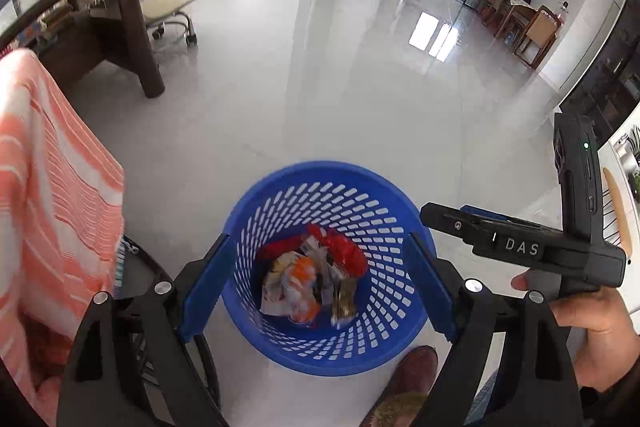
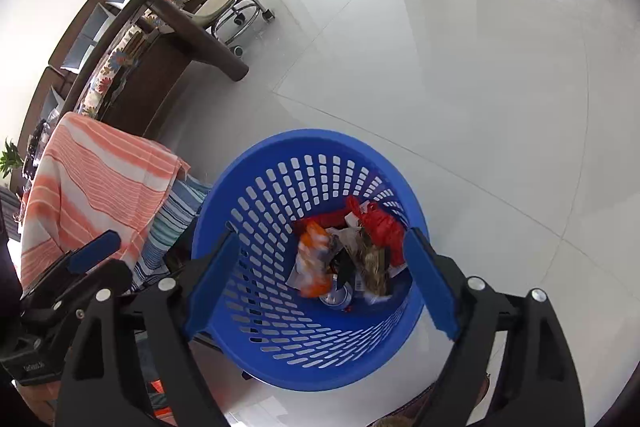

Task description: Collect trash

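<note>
Both claws, left (image 1: 320, 285) and right (image 2: 320, 281), hung open and empty over the blue bin (image 1: 256, 227) at lower centre, trash (image 1: 308, 279) piled at its bottom.

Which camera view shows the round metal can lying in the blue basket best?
The right wrist view: the metal can shows its round silver end at the bottom of the blue basket, beside the wrappers. In the left wrist view the wrappers hide it; no can can be made out.
</note>
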Available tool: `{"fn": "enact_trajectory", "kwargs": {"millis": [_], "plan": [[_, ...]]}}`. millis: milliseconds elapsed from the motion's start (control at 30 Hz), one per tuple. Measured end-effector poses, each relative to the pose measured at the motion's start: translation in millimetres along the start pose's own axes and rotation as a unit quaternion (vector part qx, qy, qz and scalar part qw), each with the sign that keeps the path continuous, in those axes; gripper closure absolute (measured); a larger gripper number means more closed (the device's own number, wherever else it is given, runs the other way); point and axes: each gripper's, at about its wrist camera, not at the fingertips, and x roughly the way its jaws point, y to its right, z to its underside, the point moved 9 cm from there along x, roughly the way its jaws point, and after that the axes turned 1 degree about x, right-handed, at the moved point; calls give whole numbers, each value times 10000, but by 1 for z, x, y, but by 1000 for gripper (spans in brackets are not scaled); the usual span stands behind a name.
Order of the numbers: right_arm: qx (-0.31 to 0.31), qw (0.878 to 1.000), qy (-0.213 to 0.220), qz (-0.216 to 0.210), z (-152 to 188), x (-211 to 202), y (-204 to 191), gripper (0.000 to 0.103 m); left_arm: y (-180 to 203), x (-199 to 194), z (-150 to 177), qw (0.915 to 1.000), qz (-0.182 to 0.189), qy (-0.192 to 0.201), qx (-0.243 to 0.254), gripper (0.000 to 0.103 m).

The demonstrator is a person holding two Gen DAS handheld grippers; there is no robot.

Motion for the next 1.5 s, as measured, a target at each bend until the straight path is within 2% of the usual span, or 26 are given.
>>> {"fn": "enact_trajectory", "kwargs": {"millis": [33,133,200,300,400,467,567,700,800,867,900,1033,1267,1500], "plan": [[-6,10000,44,59,-2,-9,0,19,4,-13,-3,9999,-29,120,98,17],[-150,9994,237,225,-5,-44,-12,4,18,-62,-10,9972,-287,560,397,9],[-328,9984,357,285,0,-74,-23,4,30,-100,-9,9947,-280,835,523,5],[-603,9956,693,179,16,-126,-47,5,41,-151,1,9922,-264,1114,492,5],[-985,9878,1201,71,43,-175,-69,5,44,-173,19,9931,-583,915,437,5],[-1060,9847,1371,202,61,-194,-72,5,42,-180,29,9913,-937,823,427,5],[-820,9815,1694,341,72,-211,-69,5,44,-183,37,9912,-968,814,399,5],[-793,9841,1557,317,76,-221,-74,5,44,-190,43,9920,-1028,679,292,5],[-774,9881,1182,610,78,-218,-73,5,43,-194,48,9937,-961,524,247,5],[-828,9894,1039,580,82,-216,-78,5,42,-193,51,9949,-893,388,247,5],[-892,9893,1032,514,84,-214,-82,5,42,-192,52,9950,-903,328,268,5],[-1185,9855,978,714,96,-209,-92,5,40,-190,53,9939,-1030,209,345,5],[-1266,9836,791,1014,104,-203,-90,5,35,-189,53,9942,-1040,154,208,5],[-1385,9824,699,1040,109,-200,-96,5,35,-187,52,9944,-1035,113,185,5]]}}
